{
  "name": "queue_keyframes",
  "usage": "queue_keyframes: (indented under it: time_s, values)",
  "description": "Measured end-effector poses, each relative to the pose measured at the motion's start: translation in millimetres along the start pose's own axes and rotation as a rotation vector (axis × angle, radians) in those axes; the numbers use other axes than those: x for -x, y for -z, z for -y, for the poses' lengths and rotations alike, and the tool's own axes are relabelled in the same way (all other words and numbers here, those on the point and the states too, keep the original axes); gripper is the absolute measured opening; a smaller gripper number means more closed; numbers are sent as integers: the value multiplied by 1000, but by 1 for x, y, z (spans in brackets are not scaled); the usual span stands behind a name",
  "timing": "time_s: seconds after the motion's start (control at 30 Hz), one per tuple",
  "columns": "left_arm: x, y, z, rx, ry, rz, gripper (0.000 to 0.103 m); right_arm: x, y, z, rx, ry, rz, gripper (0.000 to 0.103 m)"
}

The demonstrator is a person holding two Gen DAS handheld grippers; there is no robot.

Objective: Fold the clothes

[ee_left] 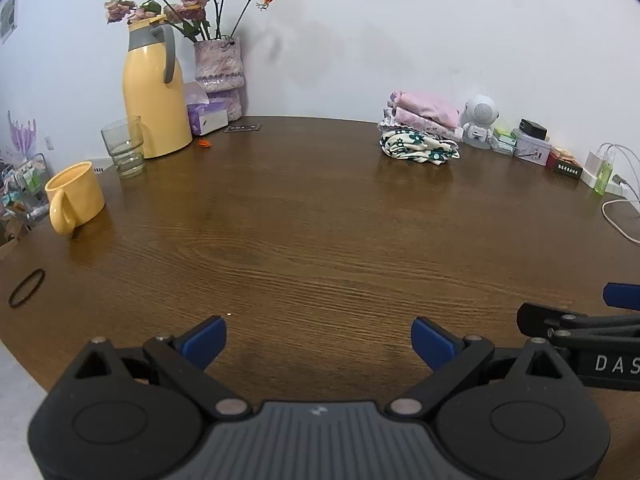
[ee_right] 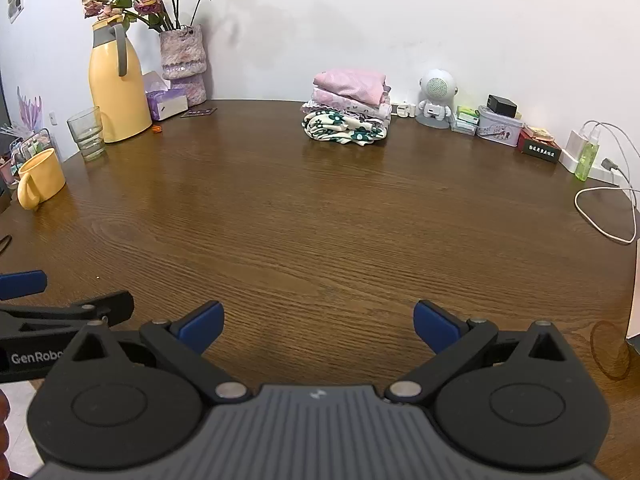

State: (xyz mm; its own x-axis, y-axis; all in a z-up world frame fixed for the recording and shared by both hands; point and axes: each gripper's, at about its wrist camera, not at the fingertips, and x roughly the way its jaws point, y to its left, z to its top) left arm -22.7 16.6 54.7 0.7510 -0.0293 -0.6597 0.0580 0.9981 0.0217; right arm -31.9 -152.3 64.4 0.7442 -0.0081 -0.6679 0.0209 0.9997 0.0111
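Note:
A stack of folded clothes [ee_left: 420, 128] [ee_right: 347, 110] sits at the far side of the brown wooden table [ee_left: 304, 232] [ee_right: 320, 220], against the wall: pink pieces on top, a white garment with green flowers [ee_left: 418, 147] [ee_right: 344, 128] at the bottom. My left gripper [ee_left: 319, 340] is open near the table's front edge, nothing between its blue pads. My right gripper [ee_right: 319, 322] is open too and empty, close beside the left one. Each gripper shows at the edge of the other's view. Both are far from the clothes.
At the far left stand a yellow jug [ee_left: 154, 92] [ee_right: 116, 84], a glass [ee_left: 124, 146] [ee_right: 87, 133], a yellow mug [ee_left: 74, 198] [ee_right: 40, 178], a vase of dried roses [ee_left: 219, 76] [ee_right: 185, 64] and a tissue box [ee_left: 206, 116]. A white speaker figure [ee_right: 436, 96], small boxes [ee_right: 500, 124] and a charger cable [ee_right: 608, 216] line the right. A hair tie [ee_left: 27, 288] lies front left.

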Motion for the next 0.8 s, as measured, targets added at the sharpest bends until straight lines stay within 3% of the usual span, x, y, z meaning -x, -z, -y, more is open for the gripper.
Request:
queue_keyframes:
  time_s: [0.8]
  values:
    - [-11,18,1,-13,-9,-14,99,-12,18,9,-37,-40,-18,103]
